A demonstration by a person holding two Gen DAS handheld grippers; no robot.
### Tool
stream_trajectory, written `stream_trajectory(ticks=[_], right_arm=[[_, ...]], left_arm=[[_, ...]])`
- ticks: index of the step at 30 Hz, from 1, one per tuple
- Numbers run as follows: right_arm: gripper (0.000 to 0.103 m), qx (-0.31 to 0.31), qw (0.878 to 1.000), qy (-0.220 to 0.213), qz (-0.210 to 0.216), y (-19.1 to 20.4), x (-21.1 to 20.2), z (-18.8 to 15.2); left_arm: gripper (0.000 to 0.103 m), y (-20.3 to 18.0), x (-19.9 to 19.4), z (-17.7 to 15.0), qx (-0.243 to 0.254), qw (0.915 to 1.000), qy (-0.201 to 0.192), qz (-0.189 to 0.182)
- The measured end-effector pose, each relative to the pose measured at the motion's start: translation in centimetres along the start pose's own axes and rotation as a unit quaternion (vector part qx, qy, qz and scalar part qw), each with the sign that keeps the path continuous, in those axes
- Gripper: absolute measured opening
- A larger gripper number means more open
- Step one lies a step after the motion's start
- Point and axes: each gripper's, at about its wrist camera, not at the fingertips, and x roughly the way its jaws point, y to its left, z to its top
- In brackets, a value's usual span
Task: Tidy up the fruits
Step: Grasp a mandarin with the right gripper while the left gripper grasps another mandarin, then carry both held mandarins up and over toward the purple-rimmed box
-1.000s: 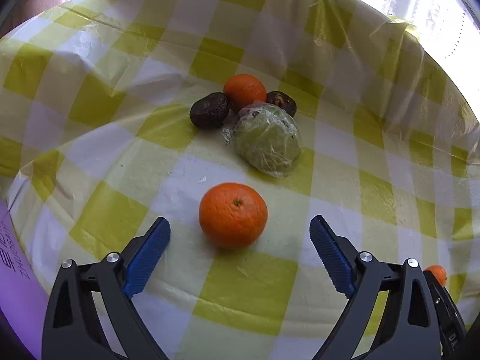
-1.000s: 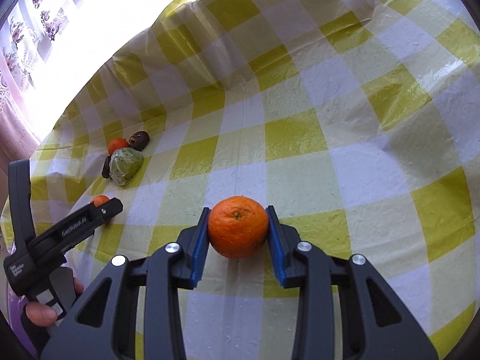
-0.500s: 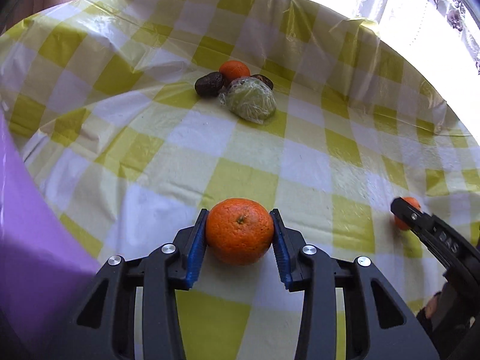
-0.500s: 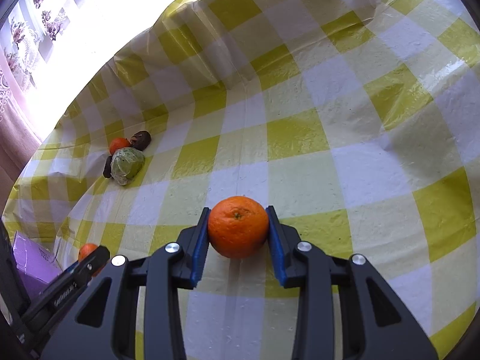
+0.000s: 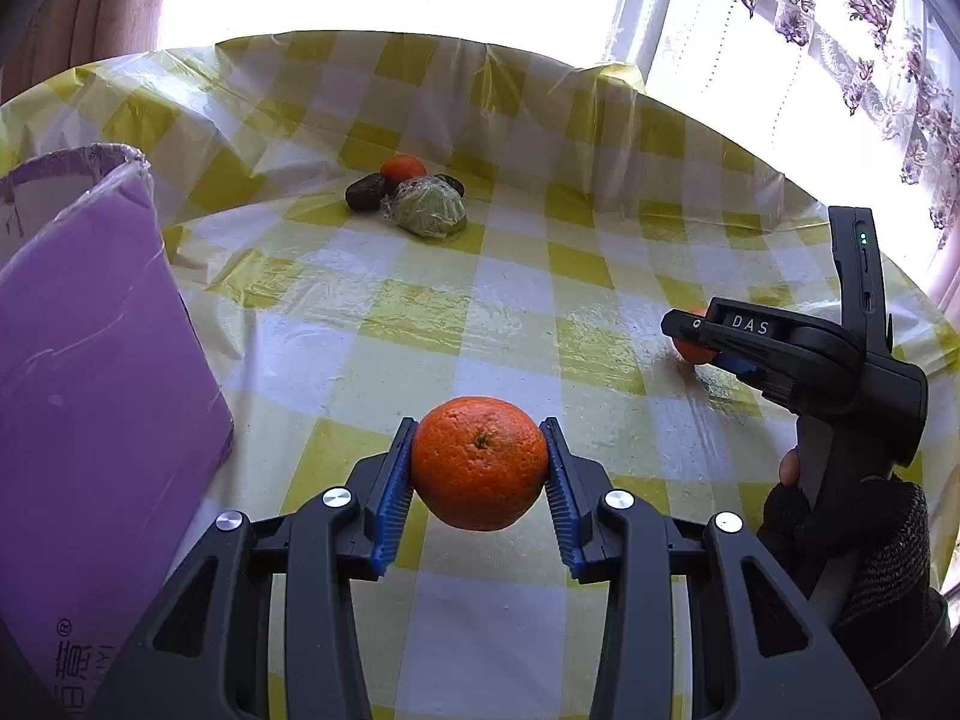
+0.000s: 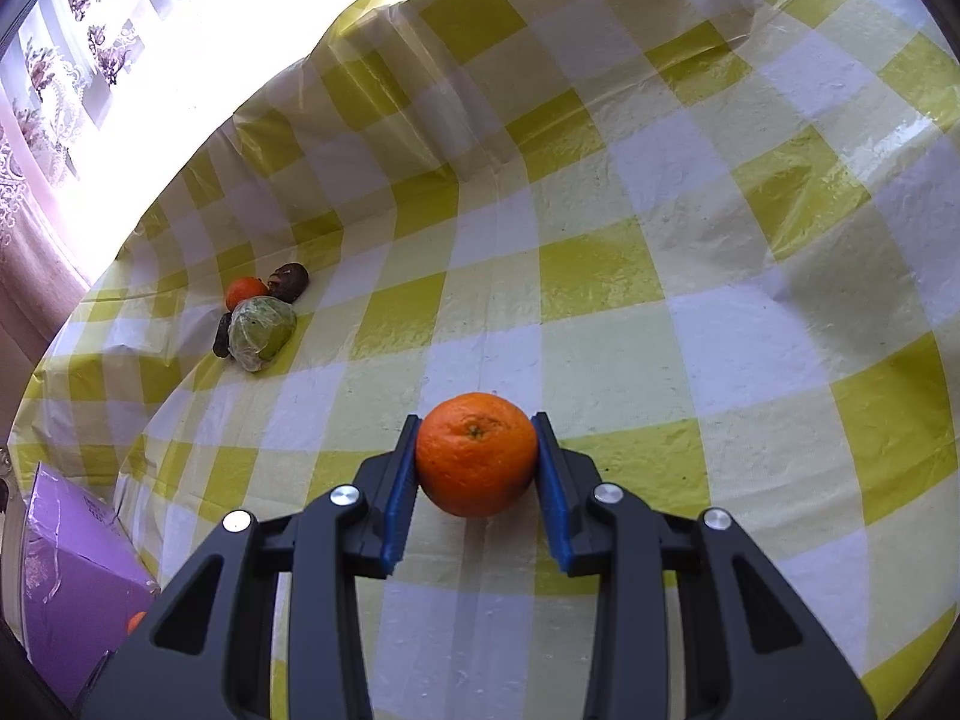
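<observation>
My left gripper is shut on an orange, held a little above the yellow-checked tablecloth. My right gripper is shut on a second orange that sits low over the cloth. In the left wrist view, the right gripper shows at the right with its orange mostly hidden; a gloved hand holds it. A pile lies far back: a third orange, a plastic-wrapped green fruit and two dark fruits.
A purple box stands at the left, close beside my left gripper, and shows again as the purple box low left in the right wrist view. Bright windows with flowered curtains lie behind the table. The pile sits at the table's far left.
My left gripper closed on the orange and carried it back, away from the pile and toward the purple box. The right gripper has kept still with its orange.
</observation>
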Motion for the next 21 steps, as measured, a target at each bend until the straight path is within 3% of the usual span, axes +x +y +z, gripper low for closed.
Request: stream_trajectory(ticks=[15,21], right_arm=[[0.036,0.009,1.0,-0.028,-0.009,0.0,-1.0,-0.2],[0.036,0.011,1.0,-0.013,-0.008,1.1,-2.7,-3.5]], left_arm=[[0.038,0.3,0.0,-0.1,-0.004,0.9999,-0.002,-0.01],[0.038,0.3,0.0,-0.1,-0.005,0.9999,-0.001,-0.01]])
